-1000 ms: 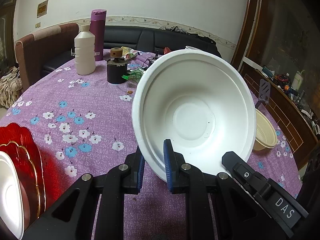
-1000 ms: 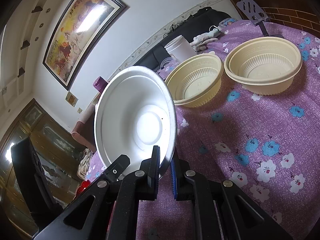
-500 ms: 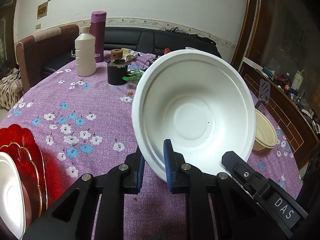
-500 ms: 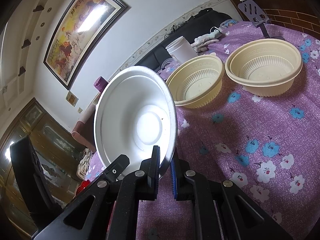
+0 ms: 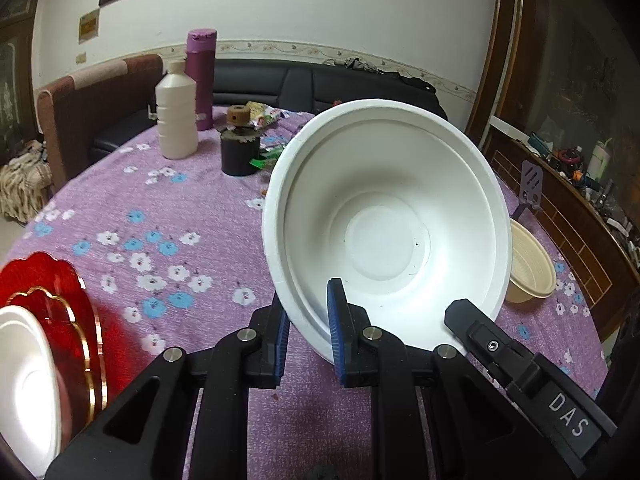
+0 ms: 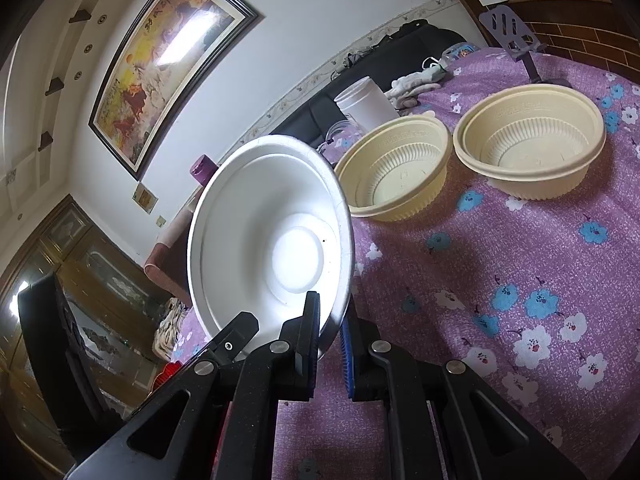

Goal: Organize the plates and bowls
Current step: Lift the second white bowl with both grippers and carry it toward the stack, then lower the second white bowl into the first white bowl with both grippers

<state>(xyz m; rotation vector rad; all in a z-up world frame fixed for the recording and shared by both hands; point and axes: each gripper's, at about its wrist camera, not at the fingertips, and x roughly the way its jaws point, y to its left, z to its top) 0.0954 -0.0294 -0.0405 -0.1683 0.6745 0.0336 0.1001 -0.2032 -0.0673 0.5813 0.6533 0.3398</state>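
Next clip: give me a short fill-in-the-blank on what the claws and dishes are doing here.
1. Both claws, left claw and right claw, clamp the rim of the same ____ bowl.
2. Two ____ bowls sit empty on the tablecloth.
3. The red plates lie at the left view's ____ edge.

Missing: white; cream; left

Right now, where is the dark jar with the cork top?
In the left wrist view, the dark jar stands at the table's far side, just right of the white bottle, beyond the white bowl.

A white bottle (image 5: pixel 176 120) stands before a purple flask (image 5: pixel 201 76) on the floral tablecloth (image 5: pixel 120 216).
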